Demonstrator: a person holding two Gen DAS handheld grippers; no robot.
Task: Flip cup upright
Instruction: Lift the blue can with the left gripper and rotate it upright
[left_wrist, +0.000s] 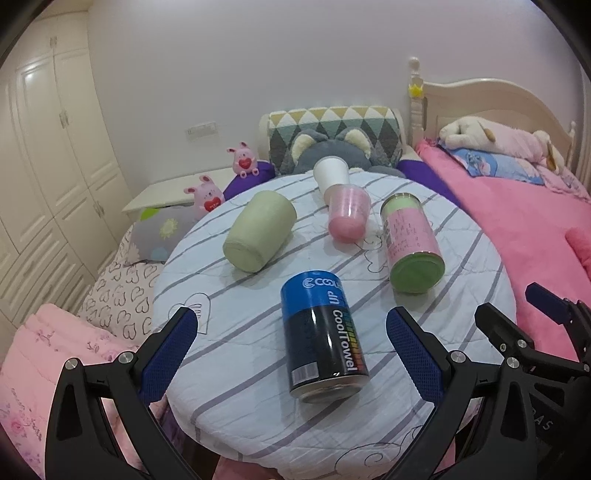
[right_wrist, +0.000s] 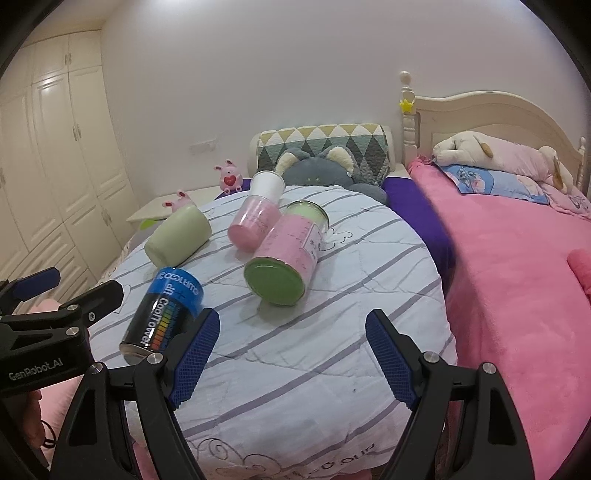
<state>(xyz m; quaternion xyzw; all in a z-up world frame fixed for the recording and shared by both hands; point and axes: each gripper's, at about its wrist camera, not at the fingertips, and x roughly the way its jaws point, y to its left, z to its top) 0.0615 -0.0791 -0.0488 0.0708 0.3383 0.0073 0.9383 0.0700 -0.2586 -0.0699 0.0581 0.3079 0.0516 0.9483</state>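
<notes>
I see quilted cloth on the table (left_wrist: 369, 424), matt, pale with grey stripes, slightly creased. The can (left_wrist: 323, 341) looks like glossy printed metal, with a bare metal rim catching light. The green cup (left_wrist: 260, 230) is matt and smooth, perhaps ceramic or plastic; I cannot tell which. The pink cup (left_wrist: 349, 214) looks like translucent frosted plastic, and the white cup (left_wrist: 331, 173) nested in it looks like matt paper. The jar (left_wrist: 412, 243) has a clear glossy wall and a smooth green lid. My gripper pads (left_wrist: 171, 354) are blue, rough, dimpled rubber on matt black plastic arms with shiny metal bolts. The blanket (right_wrist: 517, 295) is pink fleece, fuzzy.
</notes>
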